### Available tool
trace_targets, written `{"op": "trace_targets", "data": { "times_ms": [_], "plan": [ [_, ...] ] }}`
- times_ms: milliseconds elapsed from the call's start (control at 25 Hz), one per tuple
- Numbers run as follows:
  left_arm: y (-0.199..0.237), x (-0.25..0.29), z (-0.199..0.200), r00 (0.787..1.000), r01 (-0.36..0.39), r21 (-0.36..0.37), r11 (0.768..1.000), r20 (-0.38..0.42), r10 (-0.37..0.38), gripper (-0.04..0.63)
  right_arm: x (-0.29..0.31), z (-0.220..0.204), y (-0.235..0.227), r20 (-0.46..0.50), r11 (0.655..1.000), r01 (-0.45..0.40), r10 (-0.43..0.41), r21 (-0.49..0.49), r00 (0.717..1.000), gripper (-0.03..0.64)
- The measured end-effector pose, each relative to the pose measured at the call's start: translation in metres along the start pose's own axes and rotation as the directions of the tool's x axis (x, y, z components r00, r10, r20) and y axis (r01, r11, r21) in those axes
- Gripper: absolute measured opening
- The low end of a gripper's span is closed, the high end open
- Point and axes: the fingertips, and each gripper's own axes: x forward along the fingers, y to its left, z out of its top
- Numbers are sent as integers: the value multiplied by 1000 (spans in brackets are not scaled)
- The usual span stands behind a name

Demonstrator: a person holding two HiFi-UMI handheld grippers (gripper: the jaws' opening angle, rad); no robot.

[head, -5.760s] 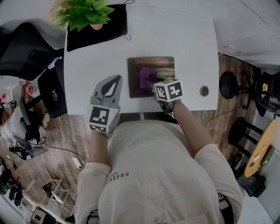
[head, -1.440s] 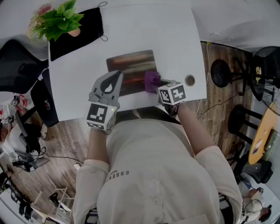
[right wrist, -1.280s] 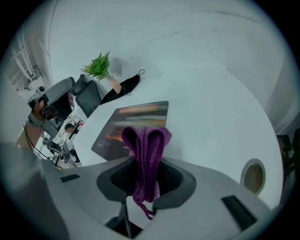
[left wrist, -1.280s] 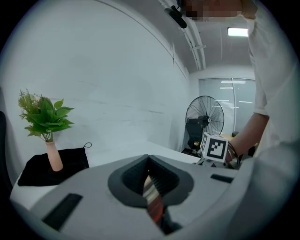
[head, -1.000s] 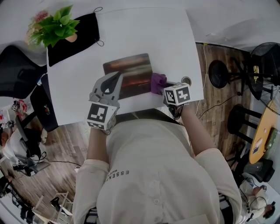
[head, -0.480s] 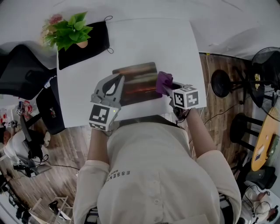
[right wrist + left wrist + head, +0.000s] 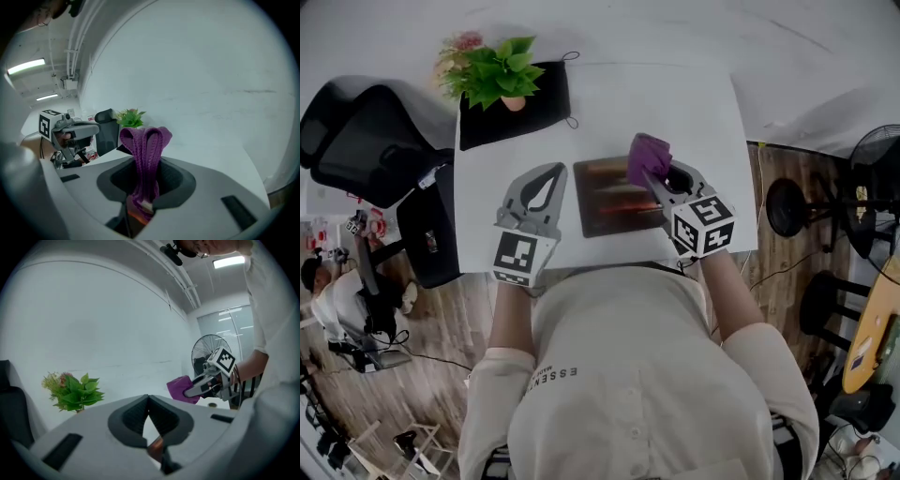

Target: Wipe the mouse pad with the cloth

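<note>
The dark brown mouse pad (image 7: 614, 199) lies flat in the middle of the white table (image 7: 694, 103). My right gripper (image 7: 654, 174) is shut on the purple cloth (image 7: 649, 156) and holds it in the air over the pad's far right corner. In the right gripper view the folded cloth (image 7: 144, 154) stands up out of the right gripper (image 7: 145, 190), which faces the wall. My left gripper (image 7: 551, 172) hovers just left of the pad, shut with nothing in it. The left gripper (image 7: 149, 401) also faces the wall in its own view, where the cloth (image 7: 180, 389) shows at the right.
A potted plant (image 7: 499, 73) stands on a black mat (image 7: 534, 108) at the table's back left. A round cable hole (image 7: 680, 180) sits under my right gripper. A black office chair (image 7: 366, 131) is left of the table, a fan (image 7: 874, 178) to the right.
The right gripper has slid the cloth off the pad's right edge and lifted it clear of the surface. The left gripper stays beside the pad's left edge. The head view has shifted.
</note>
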Motion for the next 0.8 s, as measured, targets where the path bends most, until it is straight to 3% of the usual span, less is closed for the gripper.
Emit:
{"op": "trace_targets", "data": {
  "times_ms": [240, 400, 600, 800],
  "plan": [
    [22, -18, 9, 998, -49, -1, 999, 30, 49, 2, -1, 50, 20, 169, 995, 27, -11, -94, 986, 109],
    [28, -22, 14, 996, -72, 1, 997, 48, 72, 2, -8, 72, 18, 265, 982, 121, -79, -146, 961, 100],
    [38, -24, 21, 993, -94, 0, 996, 66, 94, 2, -11, 85, 15, 318, 966, 190, -127, -174, 940, 93],
    [44, -22, 22, 992, -104, -16, 994, 68, 105, 2, -4, 80, 22, 274, 965, 142, -78, -220, 959, 87]
  ]
}}
